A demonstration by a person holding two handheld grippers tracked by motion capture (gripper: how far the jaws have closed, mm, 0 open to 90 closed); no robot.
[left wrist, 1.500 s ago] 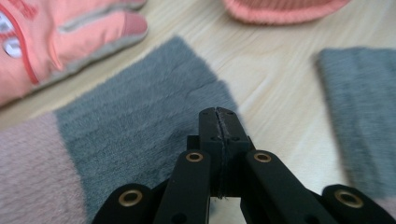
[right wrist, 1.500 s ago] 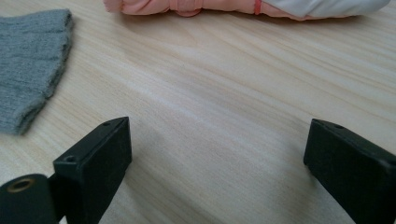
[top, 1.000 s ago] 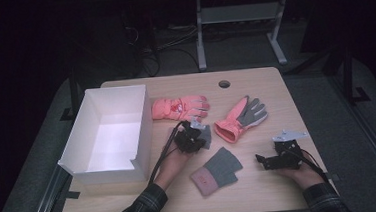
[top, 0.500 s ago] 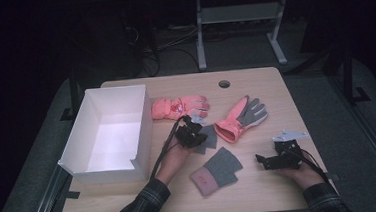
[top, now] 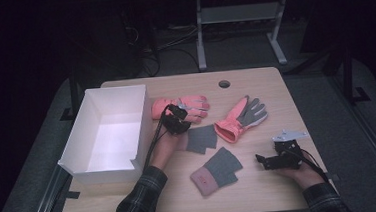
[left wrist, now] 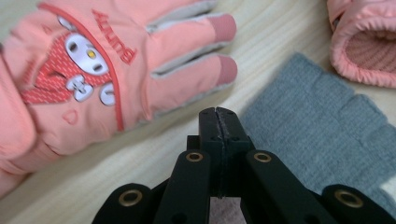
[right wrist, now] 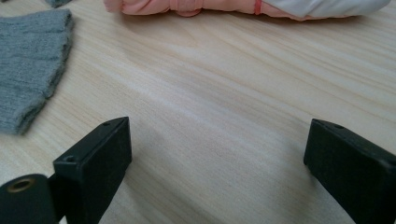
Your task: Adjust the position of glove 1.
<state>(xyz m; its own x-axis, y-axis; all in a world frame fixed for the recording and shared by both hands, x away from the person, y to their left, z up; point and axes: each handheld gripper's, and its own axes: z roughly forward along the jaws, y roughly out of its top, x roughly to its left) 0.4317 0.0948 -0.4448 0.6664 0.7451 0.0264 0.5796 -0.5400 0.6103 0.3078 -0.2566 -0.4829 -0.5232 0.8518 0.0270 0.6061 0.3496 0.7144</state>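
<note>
the left gripper (left wrist: 218, 116) has its jaws pressed together with nothing between them, its tip poised above bare wood. at its 10 o'clock in the left gripper view lies the pink printed glove (left wrist: 93, 70), back up, fingers pointing toward 2 o'clock. at 3 o'clock, just beside the tip, lies the grey knit glove (left wrist: 322, 135). in the high view this gripper (top: 177, 121) sits at the pink glove's lower edge, with the white box (top: 84, 124) at its 9 o'clock. the right gripper (right wrist: 217, 161) rests low on the table (right wrist: 224, 84) with jaws spread wide and empty; a second grey glove (right wrist: 28, 70) lies at its 10 o'clock, another pink glove (right wrist: 196, 6) at 12.
</note>
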